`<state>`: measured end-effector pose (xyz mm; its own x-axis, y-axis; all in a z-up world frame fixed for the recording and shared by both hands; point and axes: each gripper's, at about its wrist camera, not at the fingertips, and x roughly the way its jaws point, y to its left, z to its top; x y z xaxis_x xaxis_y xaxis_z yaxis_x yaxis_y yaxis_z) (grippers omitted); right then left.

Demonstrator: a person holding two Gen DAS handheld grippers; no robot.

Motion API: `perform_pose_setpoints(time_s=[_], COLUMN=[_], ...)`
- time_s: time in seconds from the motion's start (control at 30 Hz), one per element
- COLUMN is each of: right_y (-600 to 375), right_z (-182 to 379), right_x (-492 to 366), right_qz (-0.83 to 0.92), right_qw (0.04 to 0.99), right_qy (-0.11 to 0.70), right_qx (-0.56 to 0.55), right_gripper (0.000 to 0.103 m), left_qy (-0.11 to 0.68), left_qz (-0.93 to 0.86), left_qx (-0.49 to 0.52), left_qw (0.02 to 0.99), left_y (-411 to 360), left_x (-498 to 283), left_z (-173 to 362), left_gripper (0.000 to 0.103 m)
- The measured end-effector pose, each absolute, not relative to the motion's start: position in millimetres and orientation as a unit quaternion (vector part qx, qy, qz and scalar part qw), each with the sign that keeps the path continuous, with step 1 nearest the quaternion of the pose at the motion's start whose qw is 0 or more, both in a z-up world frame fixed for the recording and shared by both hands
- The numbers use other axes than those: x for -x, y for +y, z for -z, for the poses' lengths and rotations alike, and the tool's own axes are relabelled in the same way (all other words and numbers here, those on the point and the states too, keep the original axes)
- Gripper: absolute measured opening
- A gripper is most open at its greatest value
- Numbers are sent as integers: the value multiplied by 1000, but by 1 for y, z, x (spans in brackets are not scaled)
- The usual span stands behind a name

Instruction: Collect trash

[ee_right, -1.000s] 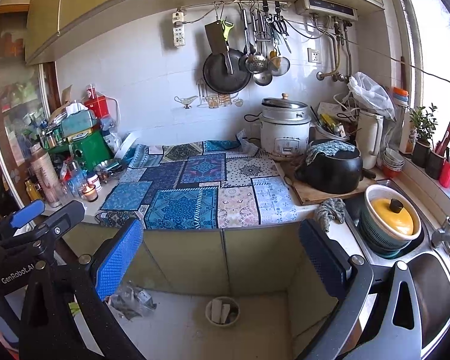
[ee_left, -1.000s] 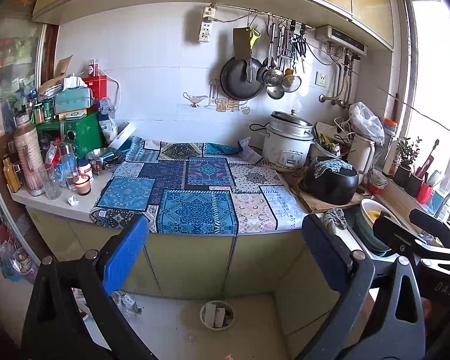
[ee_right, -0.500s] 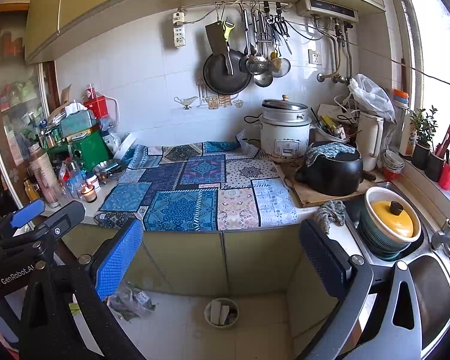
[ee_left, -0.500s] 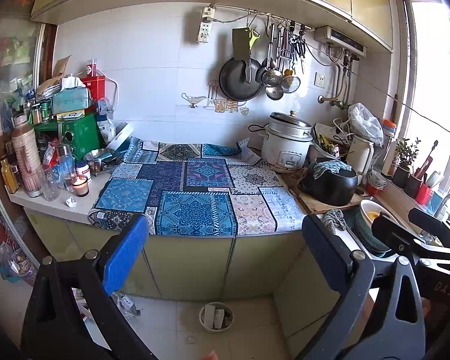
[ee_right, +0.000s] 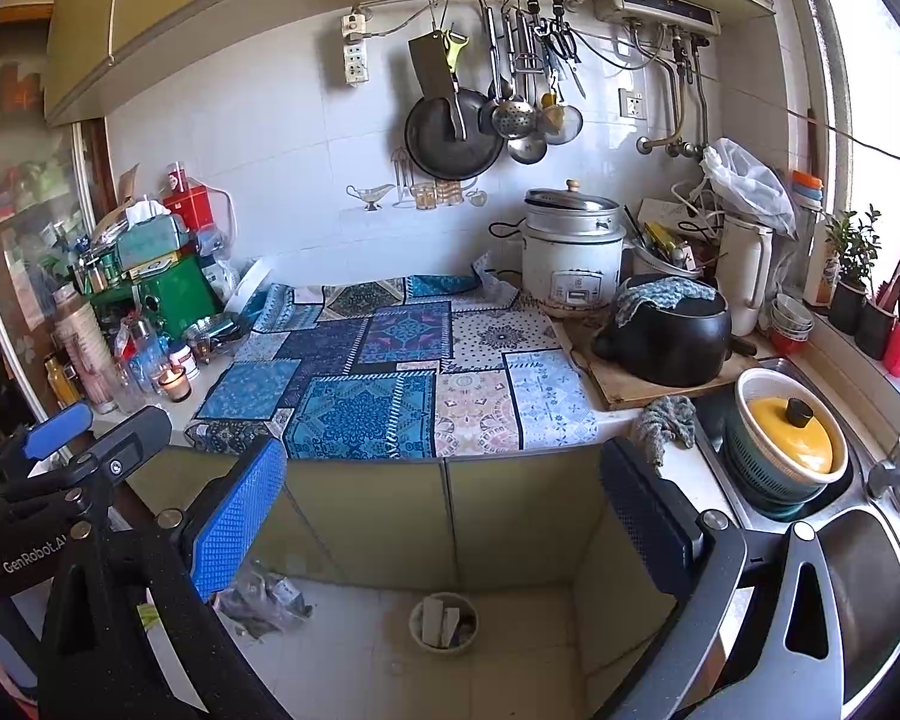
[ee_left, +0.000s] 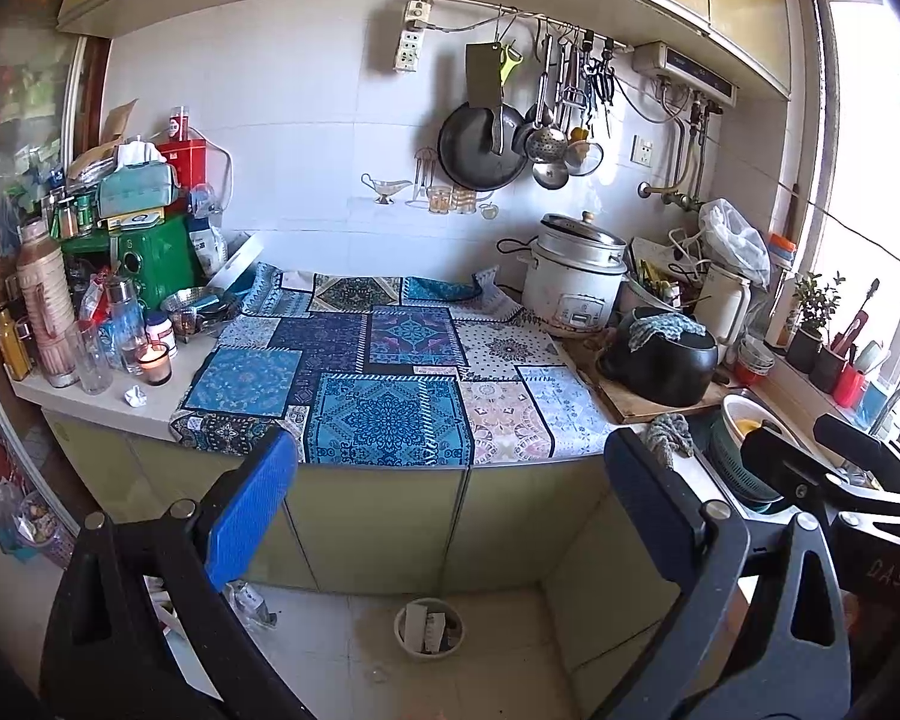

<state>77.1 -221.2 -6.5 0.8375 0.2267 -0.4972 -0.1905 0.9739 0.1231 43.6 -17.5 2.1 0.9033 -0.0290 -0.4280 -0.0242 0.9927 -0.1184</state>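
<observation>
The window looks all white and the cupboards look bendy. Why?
Left wrist view: the window is washed out by bright daylight. Right wrist view: same glare at the window, and the fisheye lens curves the cupboards and darkens the corners. Both views look sharp.

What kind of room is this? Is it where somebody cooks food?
Yes, it looks like a small home kitchen. A rice cooker stands on the counter, a black pan and ladles hang on the tiled wall, and a sink sits at the right under the window.
</observation>
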Motion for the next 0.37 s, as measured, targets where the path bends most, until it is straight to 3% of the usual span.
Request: perform_pose_setpoints(time_s=[0.37], right_y=[-228], right_z=[14], right_x=[-96], right_qz=[-116], right_qw=[952], right_qy=[279], right_qx=[-38], right_gripper=[103], left_qy=[235], left_qz=[-2], left_qx=[59], left_qw=[970], left_y=[-24], left_x=[-62], left_z=[5], left_gripper=[102])
